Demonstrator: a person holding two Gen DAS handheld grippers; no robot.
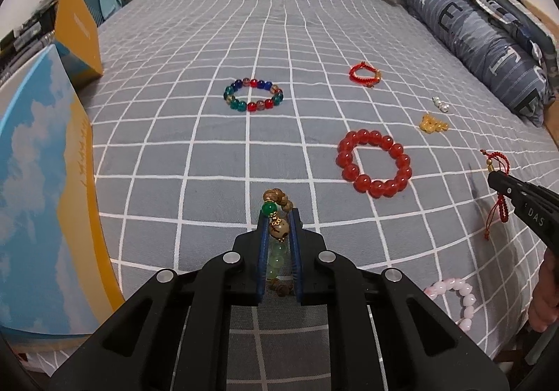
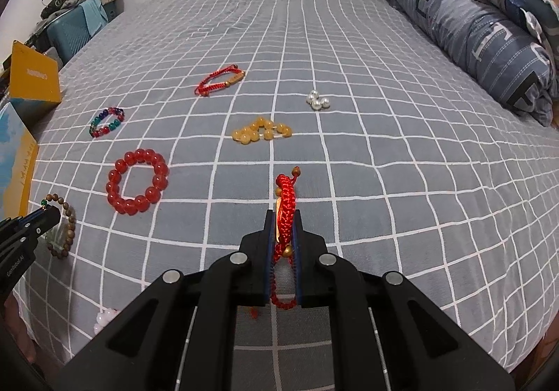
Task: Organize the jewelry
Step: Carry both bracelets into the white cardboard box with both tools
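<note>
Glossy round beads make up the red bead bracelet (image 1: pixel 374 164) and the multicoloured bracelet (image 1: pixel 253 94), both lying flat on the bed (image 1: pixel 209 153), whose grey sheet carries a white grid. A striped pillow (image 1: pixel 482 41) lies along its edge. The left claw (image 1: pixel 279 216) is clenched on a wooden bead bracelet (image 1: pixel 277 212); the right claw (image 2: pixel 283 216) grips a knotted red cord bracelet (image 2: pixel 286 198), both above the sheet
</note>
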